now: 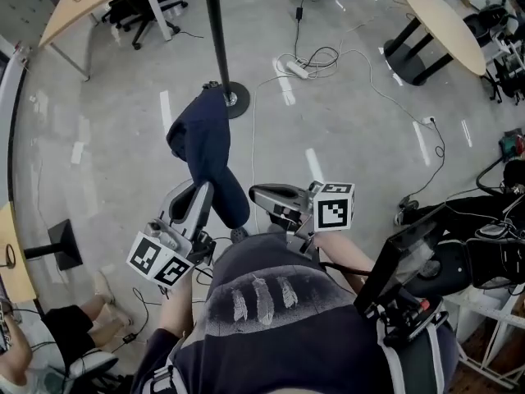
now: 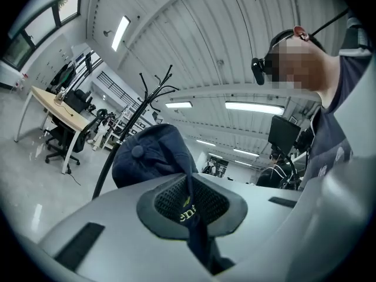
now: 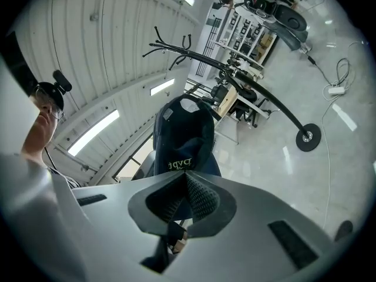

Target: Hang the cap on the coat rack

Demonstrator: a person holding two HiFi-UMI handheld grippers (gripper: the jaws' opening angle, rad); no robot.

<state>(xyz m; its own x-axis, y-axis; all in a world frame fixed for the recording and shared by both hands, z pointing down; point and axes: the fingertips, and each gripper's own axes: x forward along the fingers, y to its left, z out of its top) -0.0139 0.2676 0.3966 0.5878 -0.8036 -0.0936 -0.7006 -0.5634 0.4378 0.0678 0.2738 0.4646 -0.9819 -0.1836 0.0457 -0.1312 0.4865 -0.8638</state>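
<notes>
- Grip looks sound on both sides: your left claw point(image 2: 191, 187) is pressed shut on a fold of the cap point(image 2: 154, 154), and the cloth runs down between its pads.
- Your right claw point(image 3: 184, 187) is likewise closed on the cap's lower edge, with the crown standing just beyond its tips.
- The cap is therefore off the floor point(image 1: 344, 130), carried between the two claws in front of your chest. I judge the pick-up done.
- Hanging is not done. The rack point(image 1: 215, 31) stands beyond the cap and apart from it, and none of its hooks point(image 2: 157, 81) touches the cloth.
- What I judge is left for you: bring the cap up to the hooks at the rack's top, slip it over one, then open both claws.
- Cables point(image 1: 328, 60) lie on the floor past the rack's base, so mind them as you step in.
</notes>
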